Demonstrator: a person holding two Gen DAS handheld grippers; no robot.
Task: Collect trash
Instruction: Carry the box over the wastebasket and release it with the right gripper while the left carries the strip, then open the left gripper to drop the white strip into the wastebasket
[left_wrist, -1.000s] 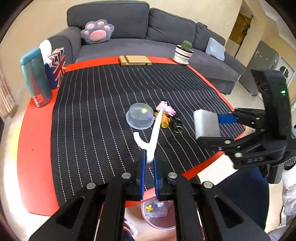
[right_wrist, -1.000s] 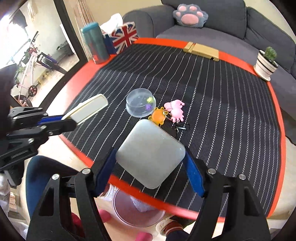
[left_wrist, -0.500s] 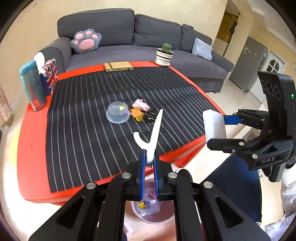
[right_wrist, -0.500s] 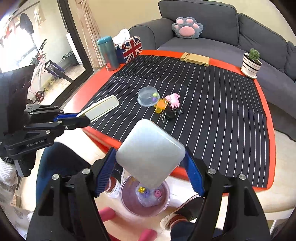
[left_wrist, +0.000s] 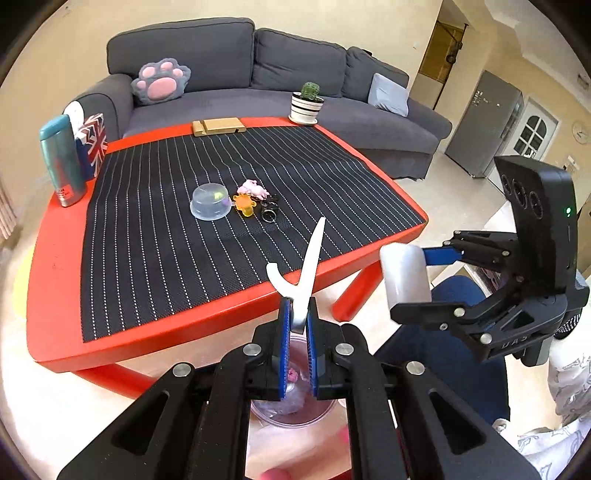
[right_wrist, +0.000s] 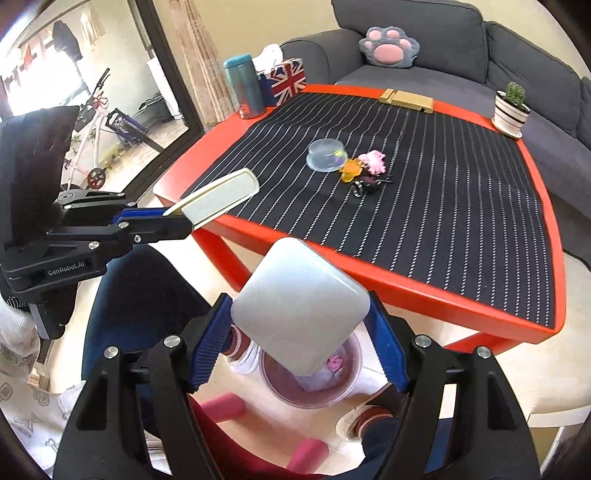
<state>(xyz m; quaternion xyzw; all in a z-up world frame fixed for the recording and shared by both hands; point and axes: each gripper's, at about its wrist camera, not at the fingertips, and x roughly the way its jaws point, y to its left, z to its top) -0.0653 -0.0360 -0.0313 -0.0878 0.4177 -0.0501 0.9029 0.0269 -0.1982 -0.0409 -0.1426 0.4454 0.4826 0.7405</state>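
Left tool: clamped on thin white lid, above bin | Right tool: gripping white box across its sides, above bin | Bin: on floor, just off tabletop near edge | Bowl, toys: on tabletop, well apart from bin

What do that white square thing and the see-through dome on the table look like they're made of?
White square piece: likely plastic, smooth with a soft sheen and rounded corners; it could be a lid.
Clear dome: probably thin moulded plastic, glossy and see-through, with something small and coloured showing inside.
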